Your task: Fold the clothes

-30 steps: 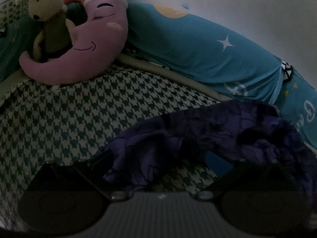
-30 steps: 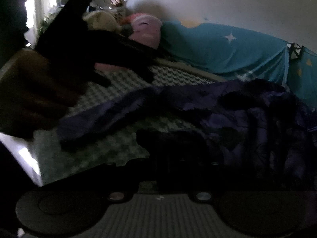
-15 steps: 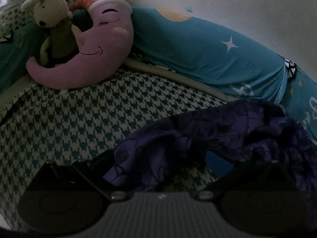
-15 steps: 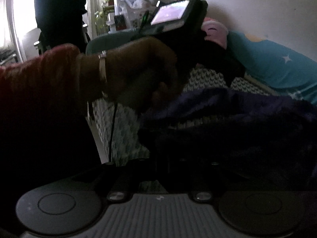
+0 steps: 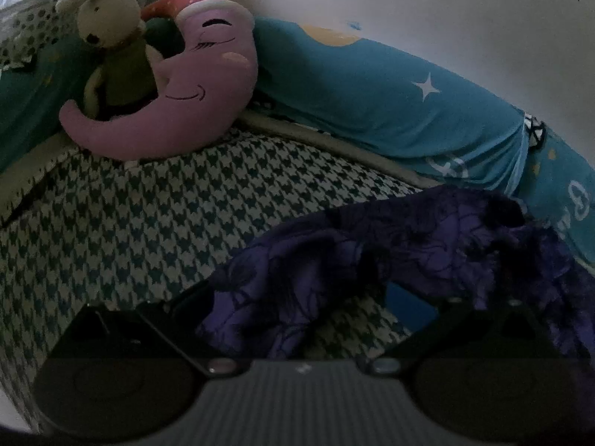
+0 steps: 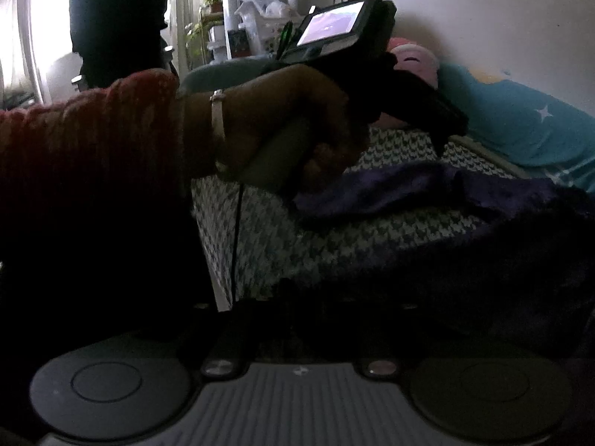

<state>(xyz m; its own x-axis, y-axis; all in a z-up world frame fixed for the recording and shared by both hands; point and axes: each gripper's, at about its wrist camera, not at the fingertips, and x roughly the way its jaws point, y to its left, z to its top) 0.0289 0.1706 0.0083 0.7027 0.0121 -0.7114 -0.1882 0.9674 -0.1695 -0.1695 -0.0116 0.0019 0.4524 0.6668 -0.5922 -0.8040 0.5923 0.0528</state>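
I see one bed with a green-and-white houndstooth cover [image 5: 156, 215], and one crumpled purple patterned garment [image 5: 427, 245] heaped toward its far right edge, not yet spread flat for folding. My left gripper [image 5: 305, 312] stands wide over the garment's near hem, gripping nothing. My right gripper [image 6: 297, 319] is opening; its shadowed tips hide any cloth. Two plush toys, a pink moon [image 5: 186, 96] and a rabbit [image 5: 108, 37], lean at the far corner.

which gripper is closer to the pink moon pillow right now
Left. In the right wrist view the left gripper hangs over the houndstooth bedspread just before the moon pillow. The right gripper sits back near the bed's edge, behind the purple garment.
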